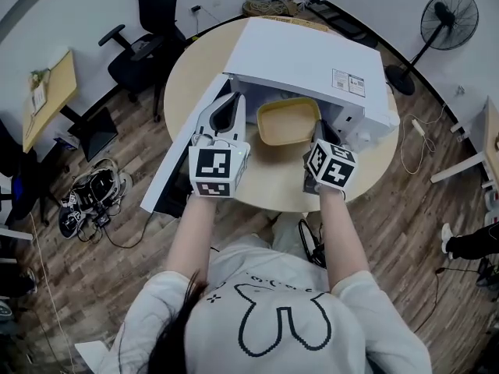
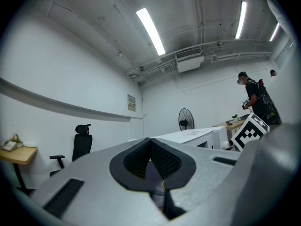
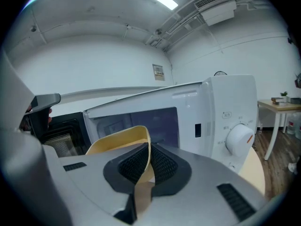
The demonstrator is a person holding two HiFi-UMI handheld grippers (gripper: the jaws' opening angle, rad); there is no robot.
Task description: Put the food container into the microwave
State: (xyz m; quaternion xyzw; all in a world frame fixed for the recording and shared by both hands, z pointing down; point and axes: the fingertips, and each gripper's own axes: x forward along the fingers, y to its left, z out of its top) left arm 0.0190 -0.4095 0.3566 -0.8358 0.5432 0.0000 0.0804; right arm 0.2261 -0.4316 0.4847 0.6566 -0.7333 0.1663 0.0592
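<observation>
While one microwave point(image 1: 312, 61) stands open, right gripper point(image 3: 149, 154) pinches one food container point(image 1: 287, 121).

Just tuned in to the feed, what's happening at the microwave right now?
A person works two handheld grippers at a white microwave on a round table, its door swung open to the left. The right gripper is shut on the rim of a yellow food container, holding it at the mouth of the cavity, not yet set down inside. The left gripper is shut and empty, near the open door.
</observation>
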